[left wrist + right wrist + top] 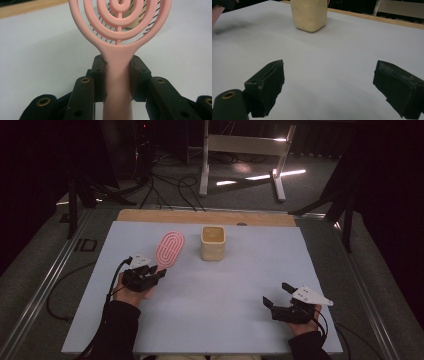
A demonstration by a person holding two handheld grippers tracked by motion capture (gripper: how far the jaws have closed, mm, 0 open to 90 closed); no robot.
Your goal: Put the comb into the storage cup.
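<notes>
Brush: the pink brush (169, 249) is lying by its head on the bench (225, 285), just left of the cup (213, 243) and apart from it.
Left tongs: the left tongs (118, 76) are clamping the brush handle, one pad pressing on each side of it; seen from above, the left tongs (150, 274) are sitting at the brush's near end.
Right tongs: the right tongs (332, 90) are standing wide apart with nothing between them, resting low over the bench (332, 57); from above, the right tongs (277, 296) are well to the near right of the cup.
Axis: the brush is running from its handle, nearest the person, away and slightly rightward, its head ending level with the cup's left side.
Cup: the cream cup (309, 15) is standing upright, mouth up.
Nearer hand: the left, already gripping; the right is far from the cup.
Likely next: probably lifting the brush and swinging it right toward the cup's mouth.
</notes>
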